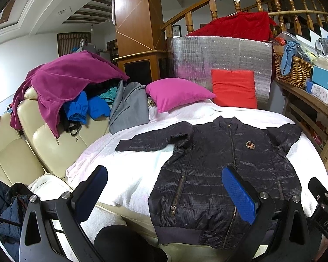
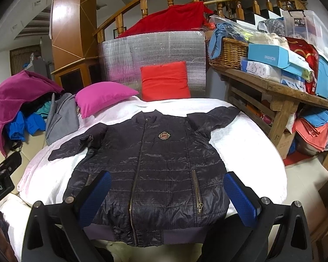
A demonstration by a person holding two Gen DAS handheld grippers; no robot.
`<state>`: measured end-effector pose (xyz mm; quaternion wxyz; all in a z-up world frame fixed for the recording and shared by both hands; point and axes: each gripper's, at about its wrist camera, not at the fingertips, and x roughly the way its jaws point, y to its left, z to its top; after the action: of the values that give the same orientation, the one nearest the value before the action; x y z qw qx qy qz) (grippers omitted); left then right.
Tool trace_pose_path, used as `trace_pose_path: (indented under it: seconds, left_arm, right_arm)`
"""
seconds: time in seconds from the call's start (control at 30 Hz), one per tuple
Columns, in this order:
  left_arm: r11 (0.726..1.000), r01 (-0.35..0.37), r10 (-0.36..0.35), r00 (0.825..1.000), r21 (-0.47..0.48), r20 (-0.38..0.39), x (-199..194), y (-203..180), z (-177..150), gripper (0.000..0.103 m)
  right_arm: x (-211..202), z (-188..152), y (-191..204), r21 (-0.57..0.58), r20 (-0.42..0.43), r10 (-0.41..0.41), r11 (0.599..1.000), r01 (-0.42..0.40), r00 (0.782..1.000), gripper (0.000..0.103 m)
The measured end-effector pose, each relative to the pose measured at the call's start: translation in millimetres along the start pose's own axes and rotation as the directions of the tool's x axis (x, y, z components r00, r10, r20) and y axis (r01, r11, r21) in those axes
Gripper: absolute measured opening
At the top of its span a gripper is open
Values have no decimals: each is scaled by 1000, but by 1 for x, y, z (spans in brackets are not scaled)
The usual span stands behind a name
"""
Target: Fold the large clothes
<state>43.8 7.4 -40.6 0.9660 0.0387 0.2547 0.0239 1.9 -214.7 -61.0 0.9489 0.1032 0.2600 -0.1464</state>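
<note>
Jacket, dark navy quilted puffer with front zip and gold chest crest [image 2: 146, 166], laid flat and face up on the white fleece blanket [image 2: 247, 152] covering the cream leather sofa [image 1: 52, 139], collar toward the red square cushion [image 2: 165, 80], ribbed hem nearest the cameras; sleeves spread outward to both sides. Handling, judged: light, soft and compressible, with a glossy shell likely to slide between pads and against itself, so folds may creep open; padding will resist a sharp crease. Best holds, judged: the ribbed hem corners, the cuffs and the shoulder seams, where the fabric is firmer; the zip pulls and crest are to be avoided. Left claw [image 1: 164, 192] spread wide, empty, hovering above the hem on the wearer's-right half; right claw [image 2: 168, 196] likewise spread wide and empty, over the lower front. Not determinable: the far cuff in the left wrist view, where the sleeve runs over the blanket edge; the hem's underside; whether the near sleeve is doubled at its bulge; the contents of the garment pile under the magenta fleece [image 1: 63, 83]
</note>
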Motion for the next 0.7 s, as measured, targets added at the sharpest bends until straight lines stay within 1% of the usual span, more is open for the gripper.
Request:
trace_pose_path:
  seconds: [0.2, 0.4, 0.5, 0.57, 0.6, 0.67, 0.7]
  left_arm:
    - [1000, -23, 23, 999, 8, -33, 29, -7, 3, 103]
    - [998, -53, 56, 996, 36, -73, 74, -24, 10, 103]
    - [997, -53, 59, 992, 58, -109, 108, -39, 15, 103]
    - [997, -34, 43, 987, 62, -152, 139, -50, 20, 103]
    - [998, -22, 31, 984, 58, -175, 156, -56, 21, 103]
    - [999, 5, 5, 974, 43, -226, 196, -69, 25, 103]
    - [999, 17, -8, 967, 31, -254, 221, -78, 26, 103]
  right_arm:
    - [28, 12, -5, 3, -21, -18, 1000, 18, 1000, 103]
    - [77, 26, -18, 24, -61, -48, 998, 50, 997, 103]
    - [111, 37, -29, 38, -78, -65, 997, 69, 995, 103]
    - [134, 45, -41, 62, -91, -65, 996, 70, 994, 103]
    - [150, 50, -51, 87, -95, -55, 994, 63, 994, 103]
    - [181, 60, -68, 113, -109, -59, 991, 71, 992, 103]
    - [199, 65, -78, 128, -118, -55, 989, 70, 991, 103]
